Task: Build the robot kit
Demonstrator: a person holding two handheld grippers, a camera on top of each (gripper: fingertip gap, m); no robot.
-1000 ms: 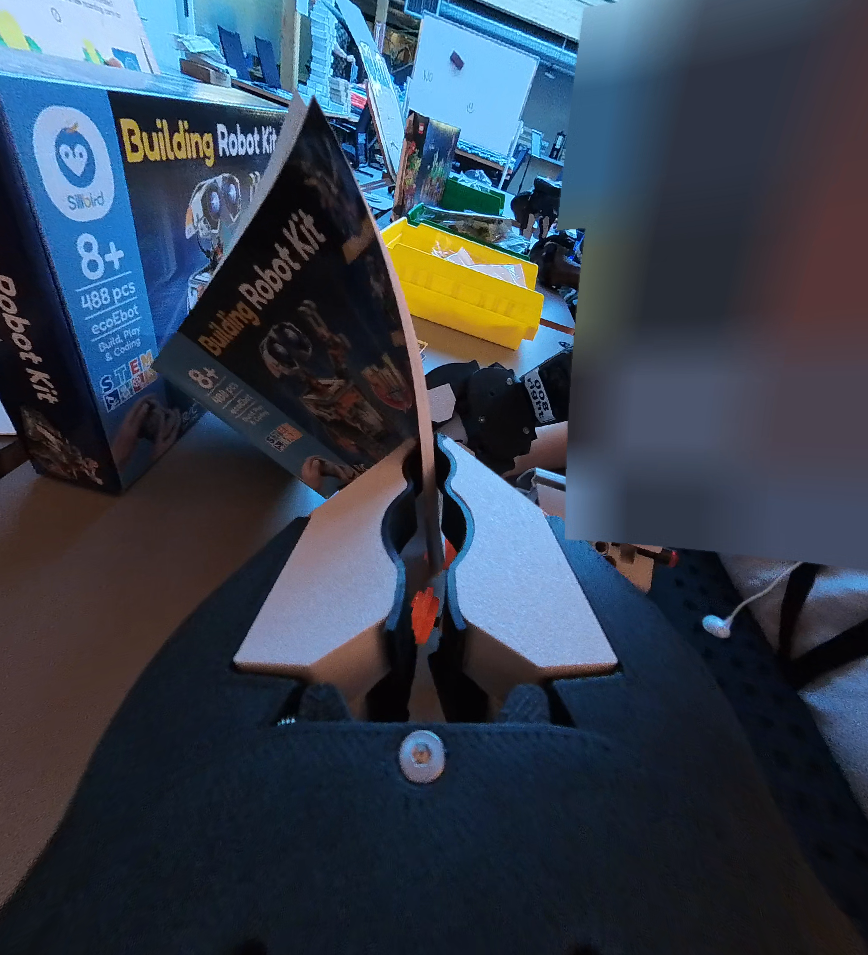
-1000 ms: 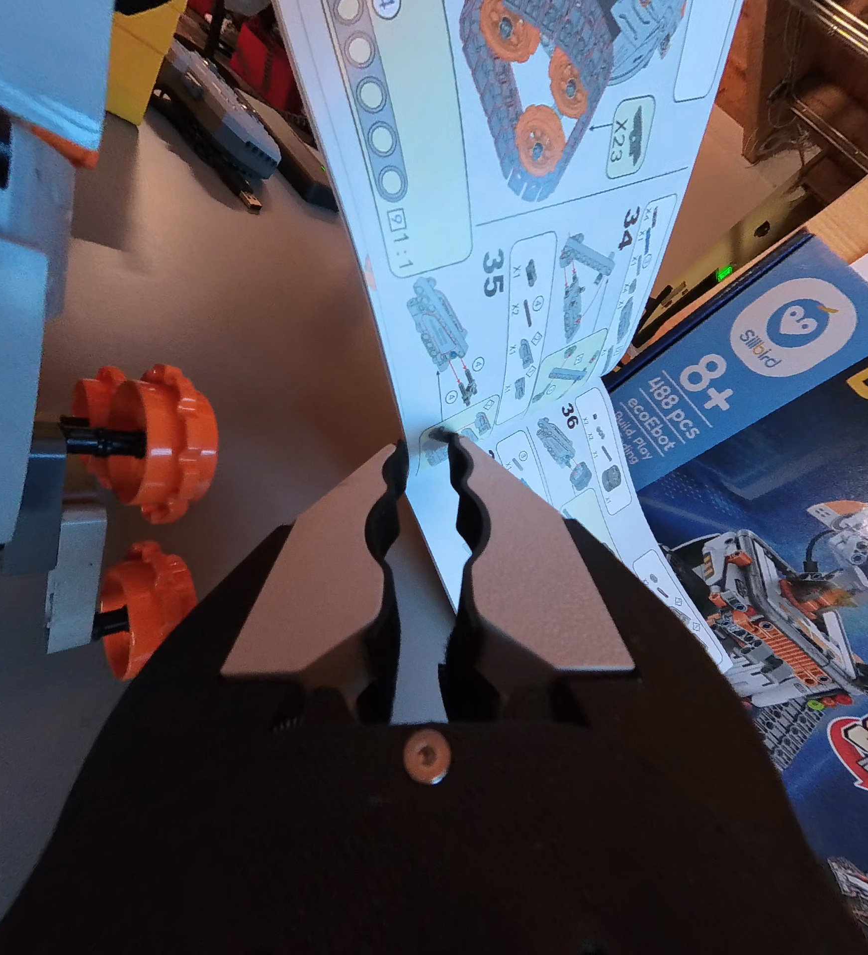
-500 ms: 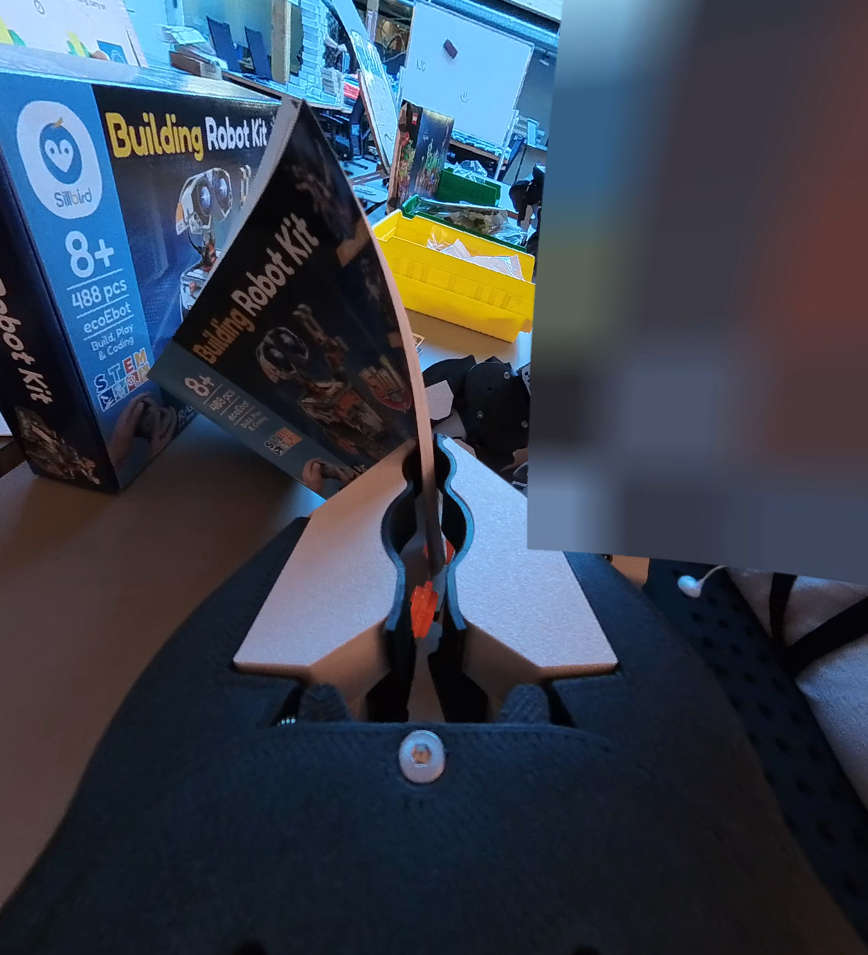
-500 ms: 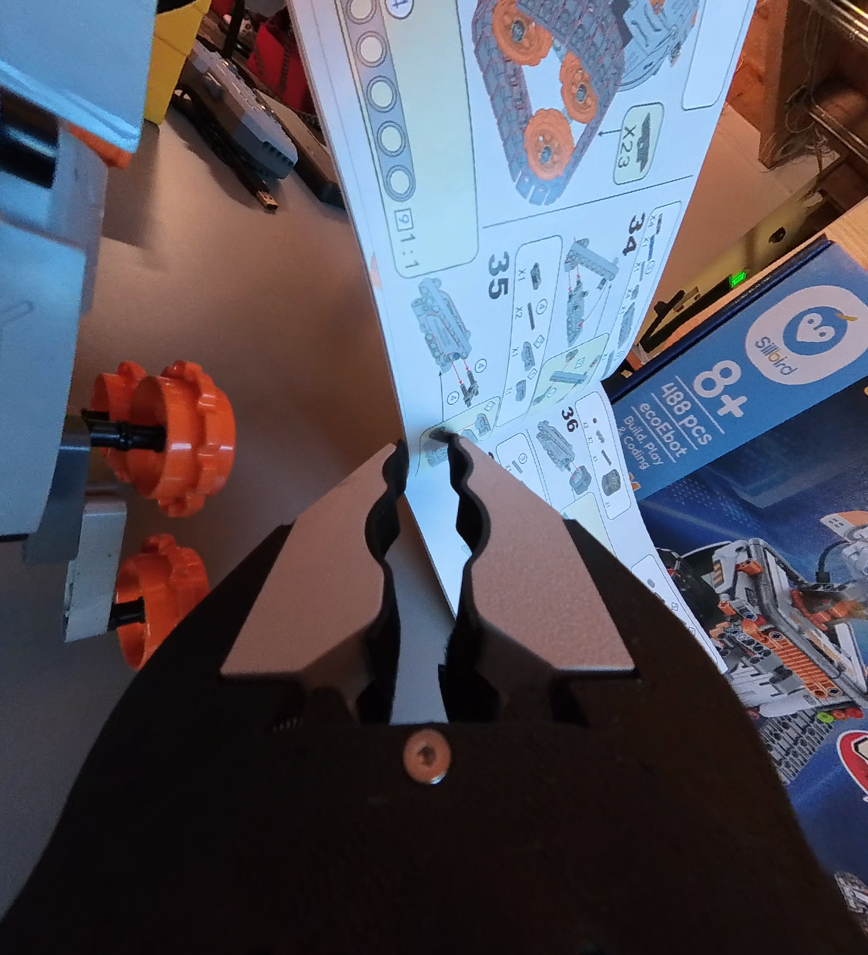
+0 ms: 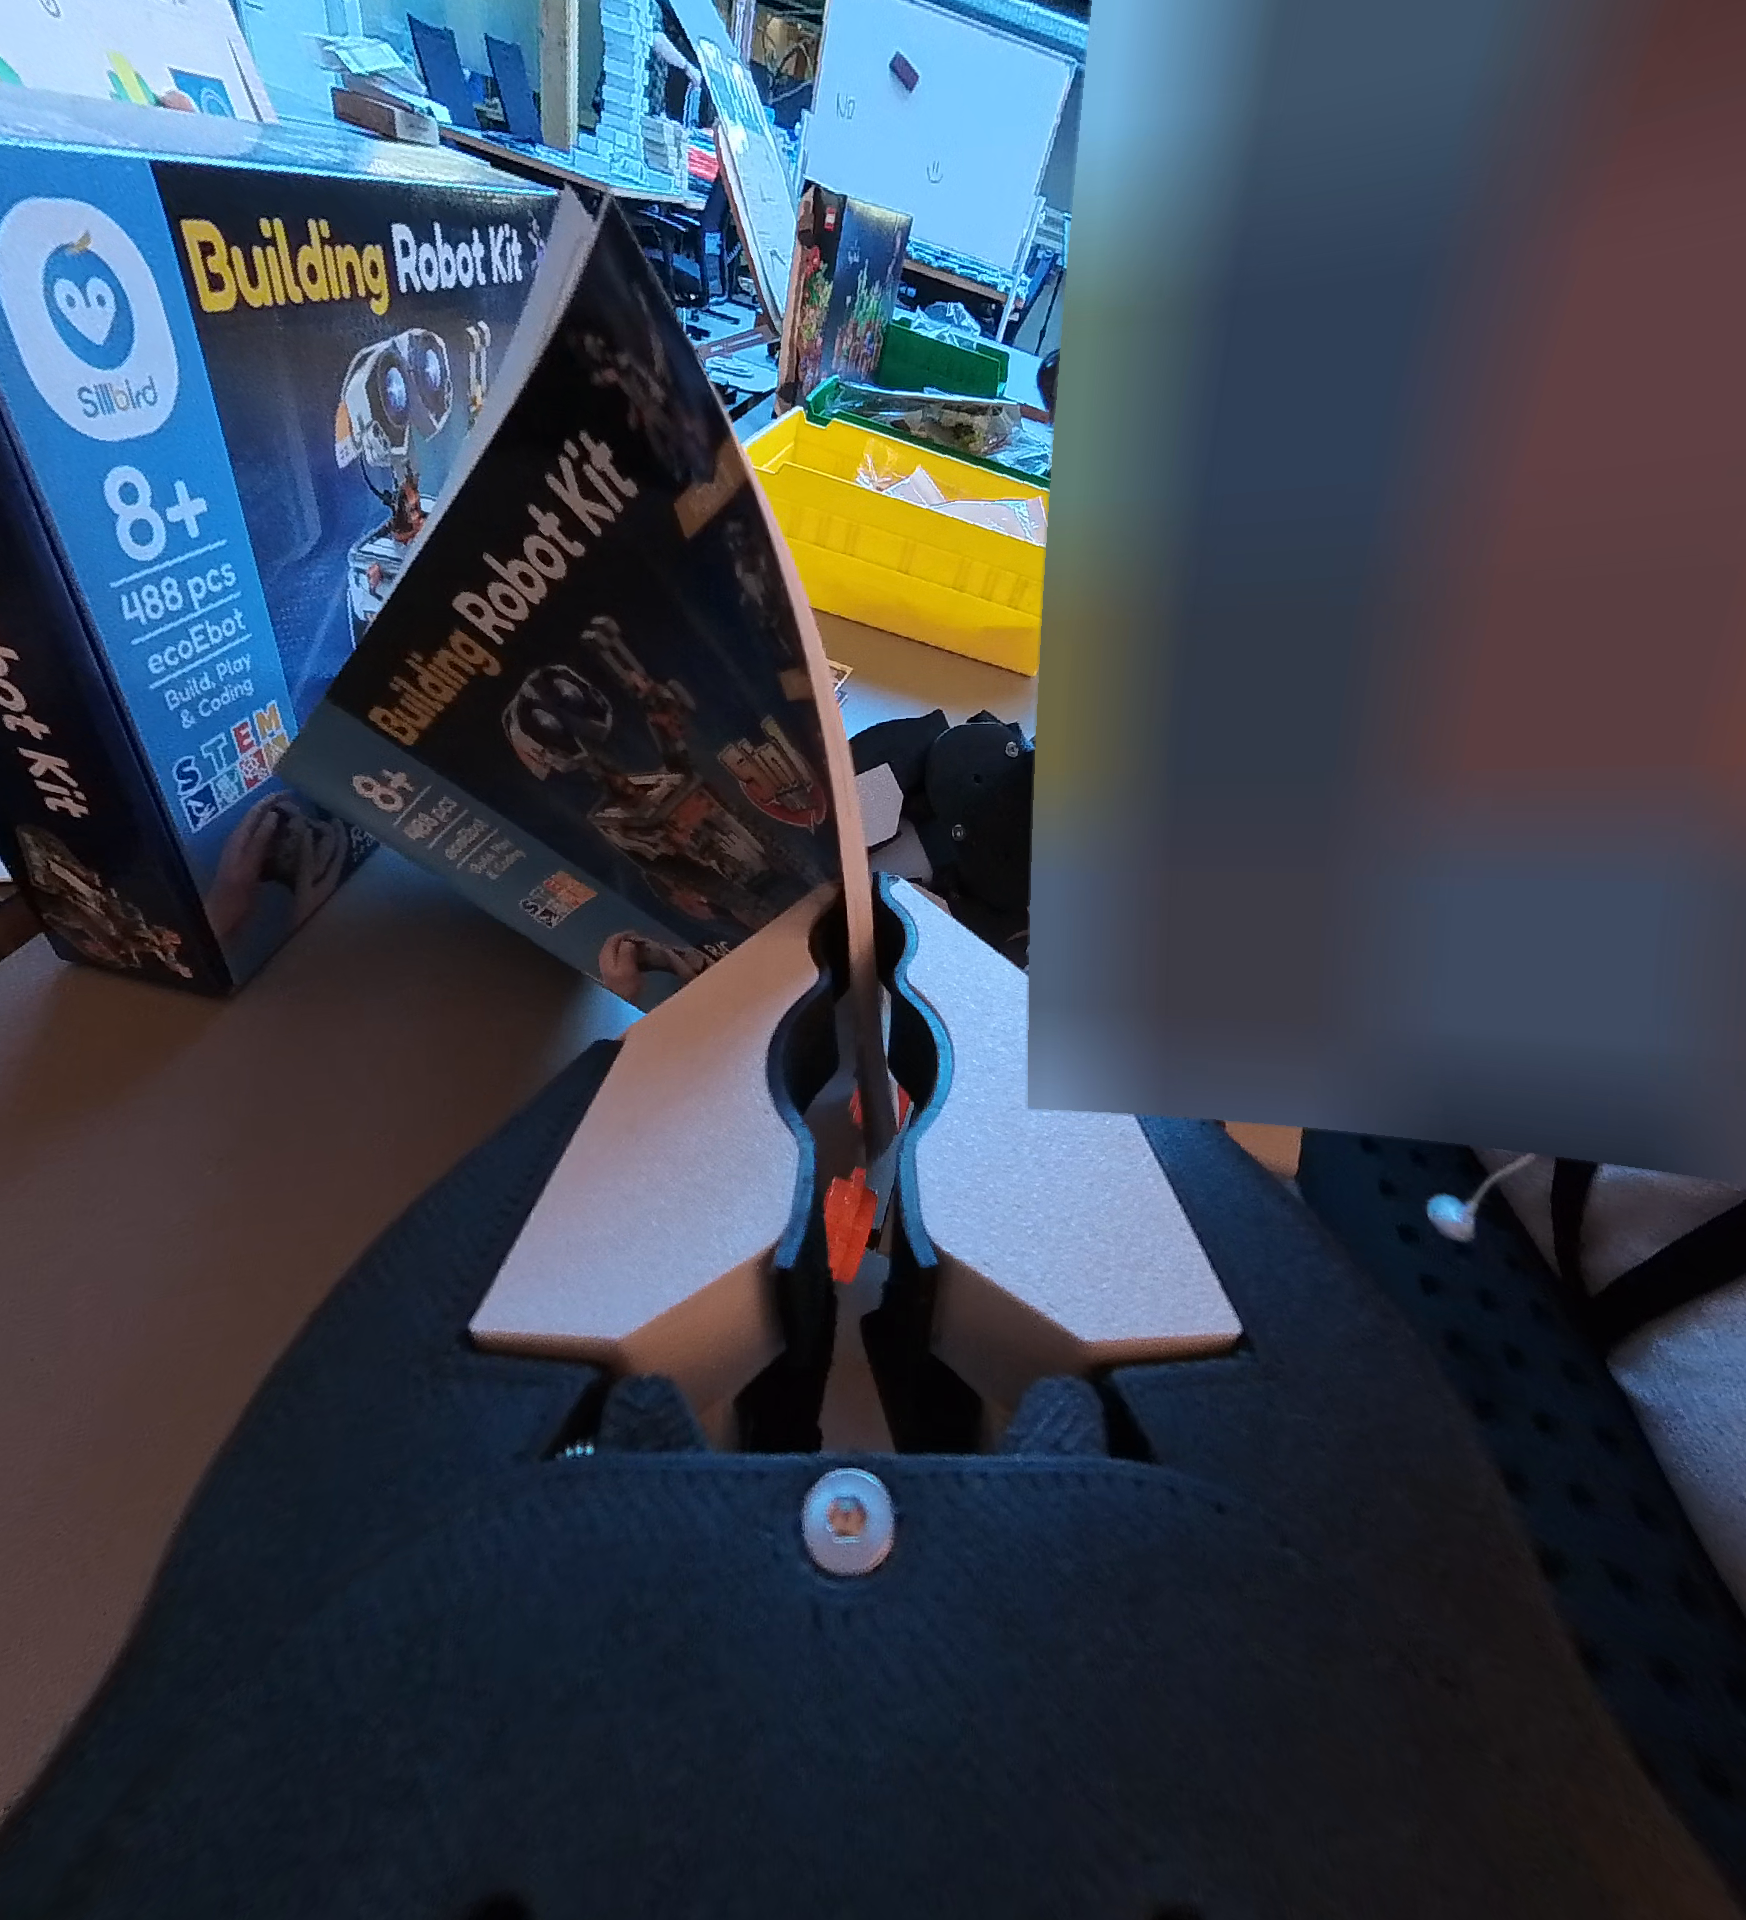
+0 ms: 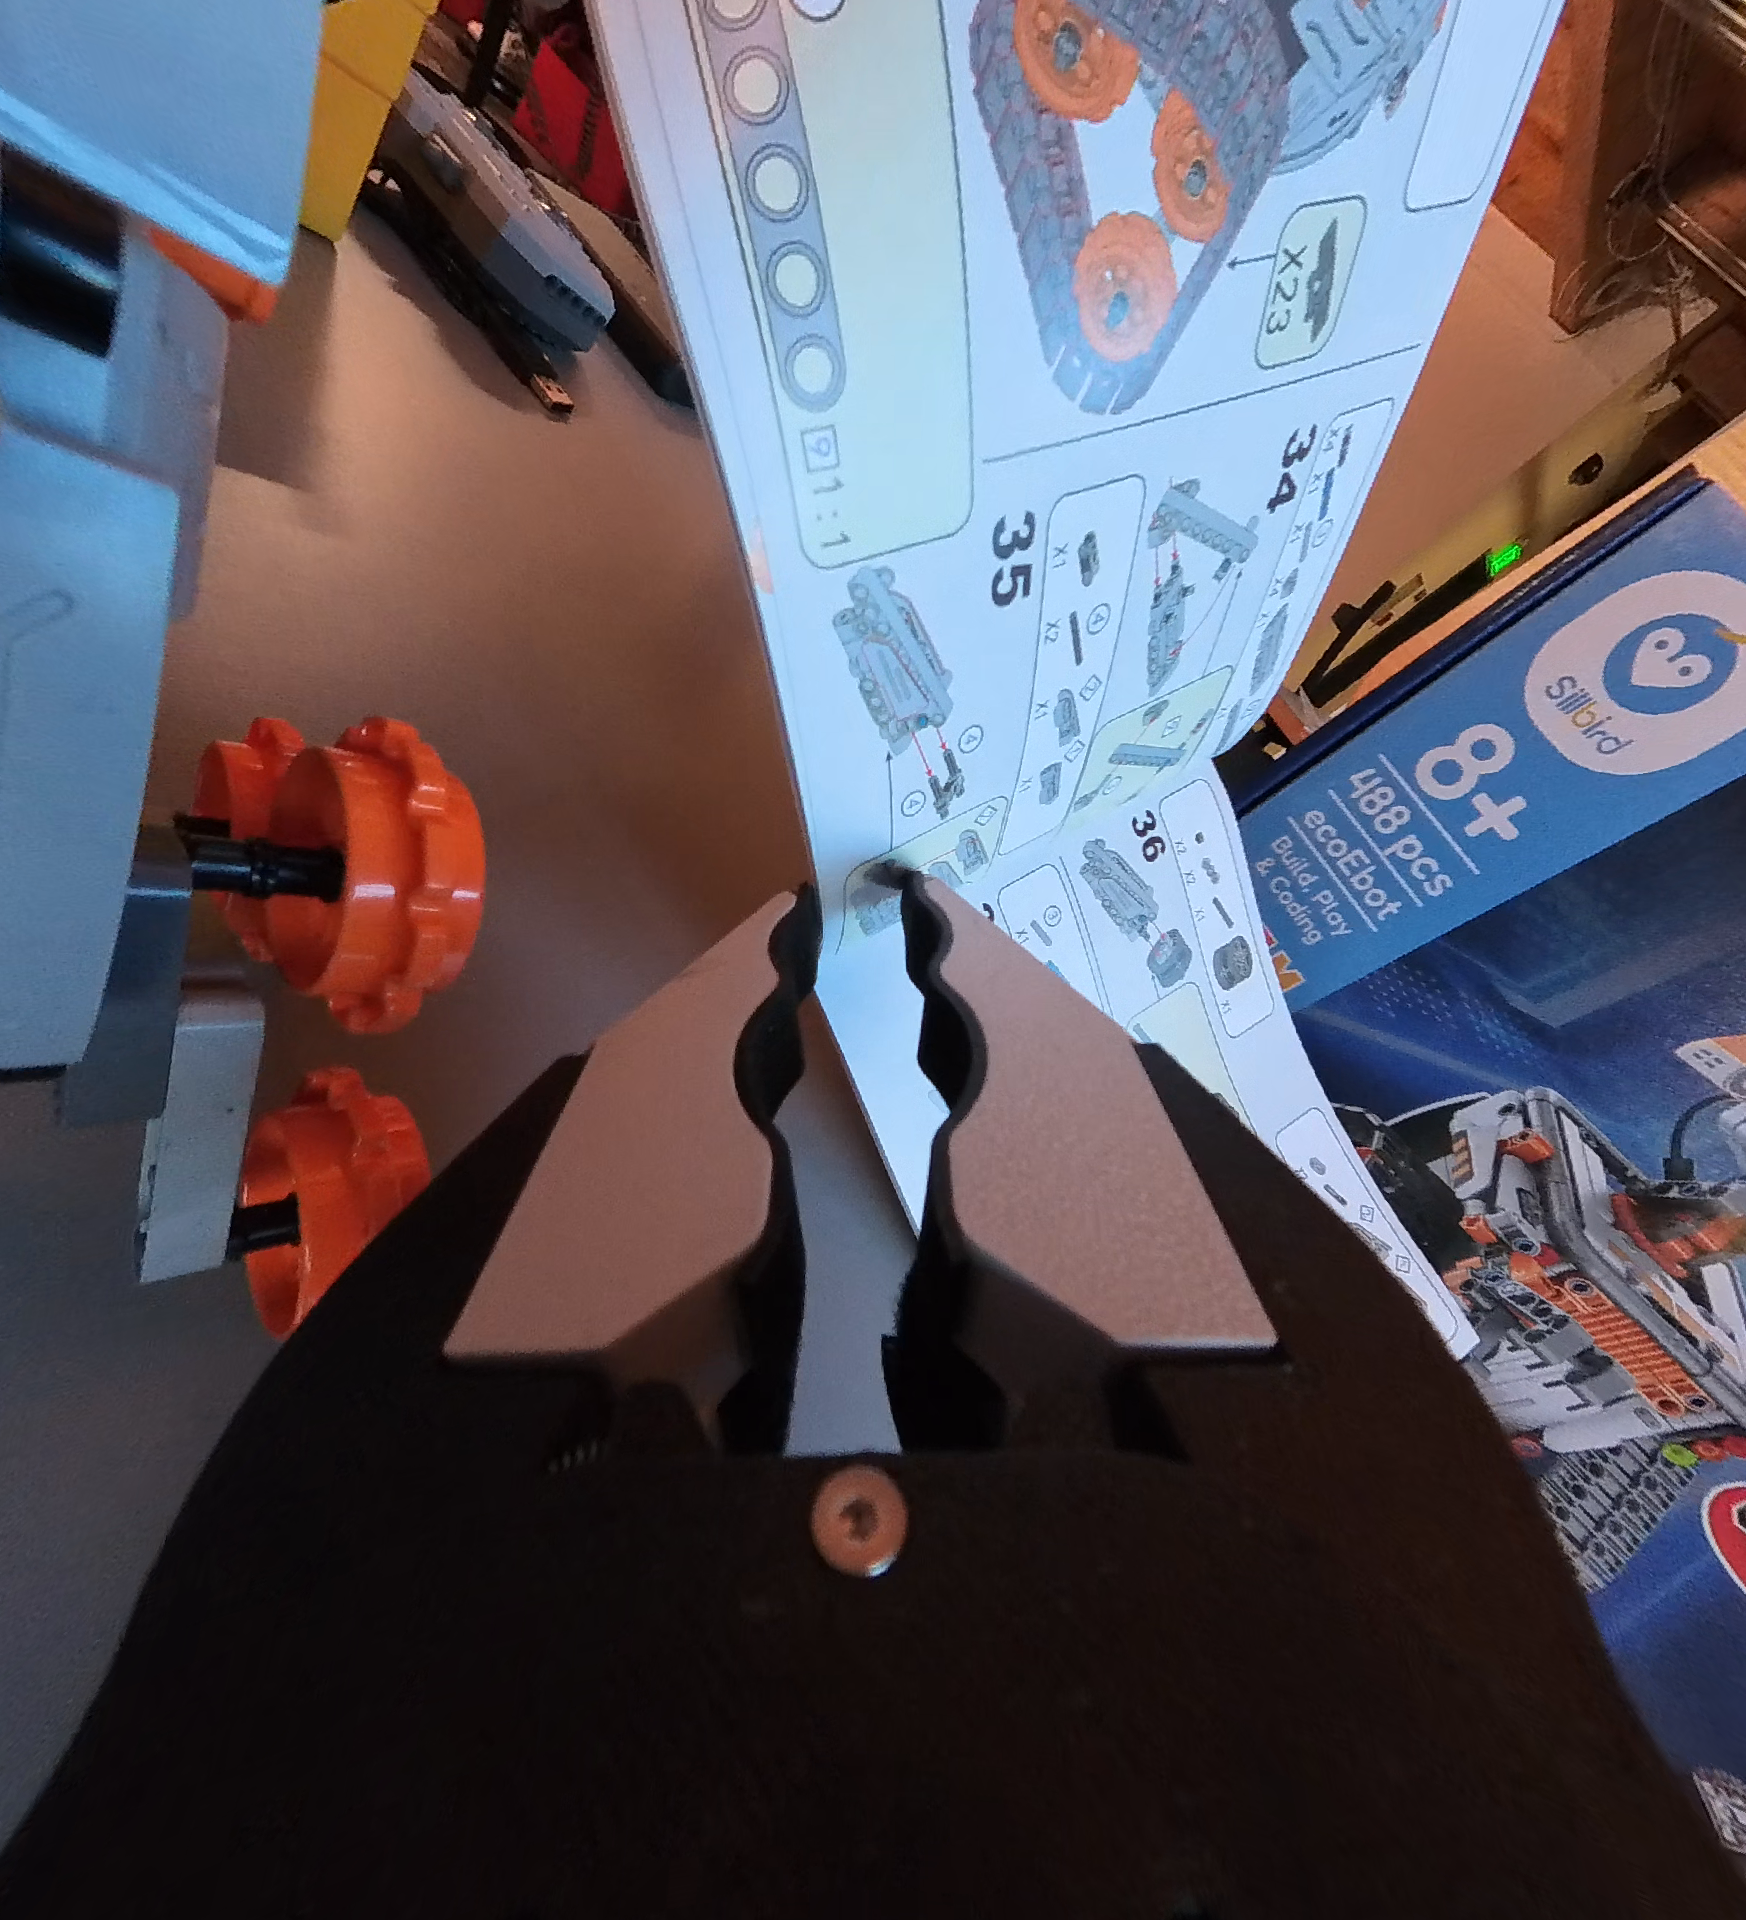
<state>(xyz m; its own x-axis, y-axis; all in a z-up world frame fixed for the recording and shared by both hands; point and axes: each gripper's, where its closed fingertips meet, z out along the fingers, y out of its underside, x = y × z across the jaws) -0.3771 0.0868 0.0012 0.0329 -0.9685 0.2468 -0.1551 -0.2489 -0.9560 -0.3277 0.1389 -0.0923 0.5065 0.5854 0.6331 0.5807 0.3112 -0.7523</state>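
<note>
My left gripper [image 5: 858, 904] is shut on the lower edge of an instruction booklet [image 5: 588, 665], whose dark printed cover stands upright and bows to the left. An orange bit [image 5: 845, 1226] shows low between its fingers. My right gripper [image 6: 858, 904] is shut on a white inner page [image 6: 1056, 468] of the booklet, printed with building steps, which rises and curves to the right. The right gripper's black body also shows in the left wrist view [image 5: 962, 790], just behind the booklet.
A blue kit box [image 5: 121, 468] stands on the brown table [image 5: 121, 1195] left of the booklet; it also shows in the right wrist view [image 6: 1575, 935]. A grey model [image 6: 38, 675] with orange wheels [image 6: 370, 873] is at the left. A yellow bin [image 5: 910, 561] stands behind. There is about 12 cm between the tips of the two grippers.
Both grippers keep their hold on the booklet. In the right wrist view the model with orange wheels has drifted slightly right and closer. The left wrist view has shifted only slightly.
</note>
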